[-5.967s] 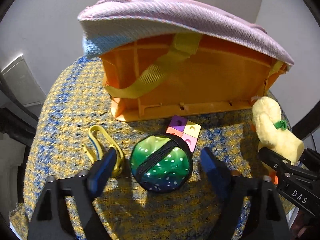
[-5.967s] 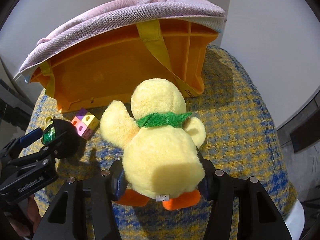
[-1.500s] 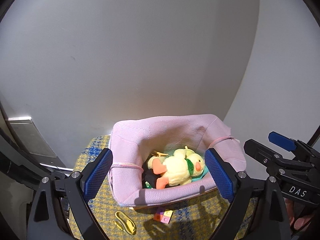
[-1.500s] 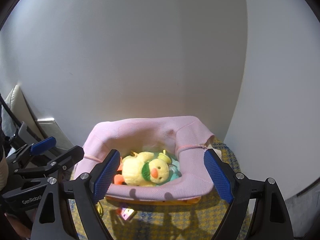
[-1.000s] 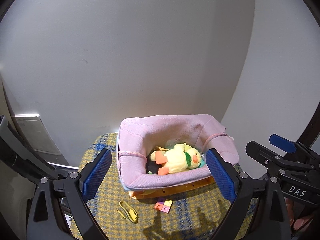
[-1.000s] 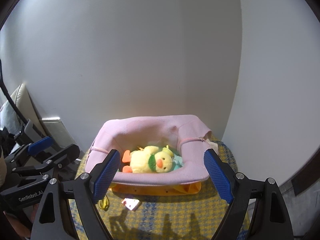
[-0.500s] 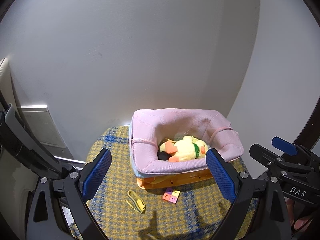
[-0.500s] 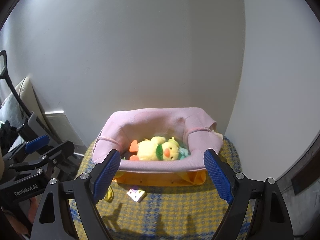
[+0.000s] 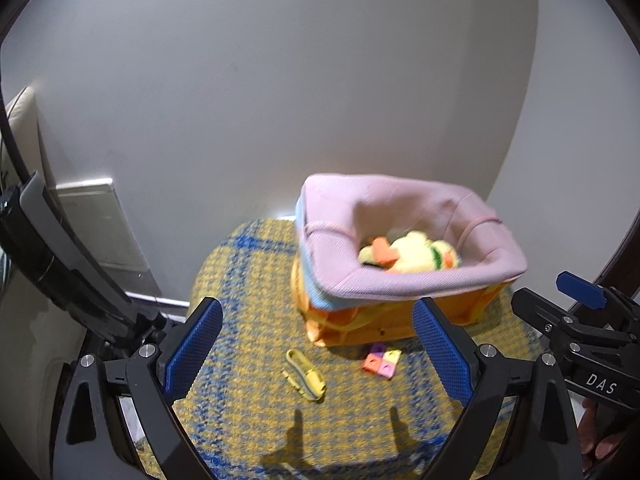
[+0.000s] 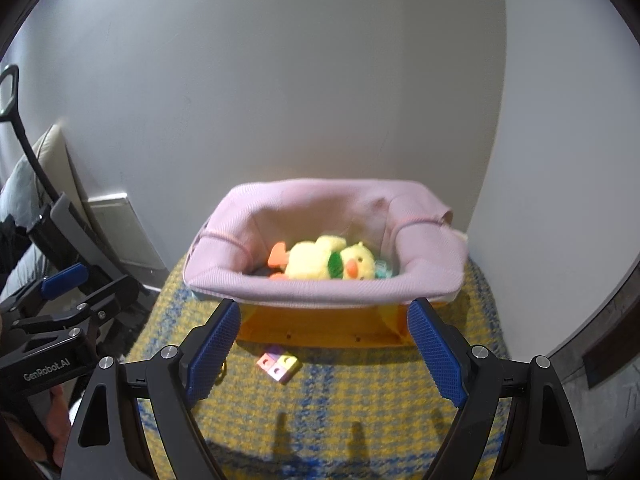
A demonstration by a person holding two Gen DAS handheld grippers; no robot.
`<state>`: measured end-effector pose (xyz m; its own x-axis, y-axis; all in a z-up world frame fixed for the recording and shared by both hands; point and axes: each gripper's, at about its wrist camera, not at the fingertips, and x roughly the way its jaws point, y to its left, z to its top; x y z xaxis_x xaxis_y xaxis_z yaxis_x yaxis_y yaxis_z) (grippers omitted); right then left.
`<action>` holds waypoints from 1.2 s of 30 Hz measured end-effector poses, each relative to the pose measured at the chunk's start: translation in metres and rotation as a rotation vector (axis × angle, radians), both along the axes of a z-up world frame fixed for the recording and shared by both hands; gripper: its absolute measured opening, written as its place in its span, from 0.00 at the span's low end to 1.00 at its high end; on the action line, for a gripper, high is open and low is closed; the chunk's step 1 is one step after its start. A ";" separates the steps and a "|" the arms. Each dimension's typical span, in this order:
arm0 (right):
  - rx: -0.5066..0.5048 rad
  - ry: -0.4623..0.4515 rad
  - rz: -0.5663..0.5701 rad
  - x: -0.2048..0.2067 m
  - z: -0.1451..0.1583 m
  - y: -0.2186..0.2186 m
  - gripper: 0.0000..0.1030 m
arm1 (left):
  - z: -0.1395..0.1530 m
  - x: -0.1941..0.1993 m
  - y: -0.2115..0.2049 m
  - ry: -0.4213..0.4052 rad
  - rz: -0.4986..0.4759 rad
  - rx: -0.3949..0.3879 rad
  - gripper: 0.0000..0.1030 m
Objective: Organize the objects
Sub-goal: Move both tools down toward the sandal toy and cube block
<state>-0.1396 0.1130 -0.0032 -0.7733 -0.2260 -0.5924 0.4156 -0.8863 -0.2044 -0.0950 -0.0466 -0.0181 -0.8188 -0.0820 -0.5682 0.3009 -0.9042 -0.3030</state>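
We hold both tongs up and back from the work, each with its blue-padded jaws spread wide and nothing between them. In the left wrist view the left tongs [image 9: 316,350] frame the lower middle of the picture, and the right tongs [image 9: 580,320] show at the right edge. In the right wrist view the right tongs [image 10: 324,344] fill the bottom, with the left tongs [image 10: 76,300] at the left edge.

Ahead of us sits the orange plastic basket with a pink knitted fabric liner [image 10: 320,292] folded over its rim, at the centre of the right wrist view and right of centre in the left one [image 9: 412,280]. It stands on the round tabletop covered in yellow and blue woven cloth [image 10: 360,400], close to the pale wall.

Inside the basket lies the yellow plush duck with orange beak and green scarf [image 10: 324,262], on its side with its head to the right of the frame; it is blurred in the left wrist view [image 9: 412,254]. A bit of teal shows just right of its head, too small for us to name.

On the cloth just below the basket's front wall lies the small block of pastel cubes in pink, purple and yellow [image 10: 278,364], [image 9: 381,362]. Left of it in the left wrist view lies the yellow clip with a blue stripe [image 9: 304,376], apart from the cubes and the basket.
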 end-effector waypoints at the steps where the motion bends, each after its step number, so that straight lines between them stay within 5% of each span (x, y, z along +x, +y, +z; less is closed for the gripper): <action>1: 0.002 -0.005 0.000 -0.001 -0.005 -0.001 0.83 | -0.007 -0.001 -0.001 -0.009 0.004 0.005 0.94; 18: 0.035 -0.072 0.010 -0.028 -0.092 0.003 0.83 | -0.104 -0.045 0.018 -0.125 -0.004 0.014 0.94; 31: 0.004 -0.166 -0.005 -0.053 -0.142 0.024 0.83 | -0.151 -0.069 0.029 -0.194 -0.015 0.035 0.90; 36: -0.003 -0.191 0.007 -0.054 -0.150 0.025 0.83 | -0.171 -0.077 0.024 -0.235 -0.022 0.086 0.70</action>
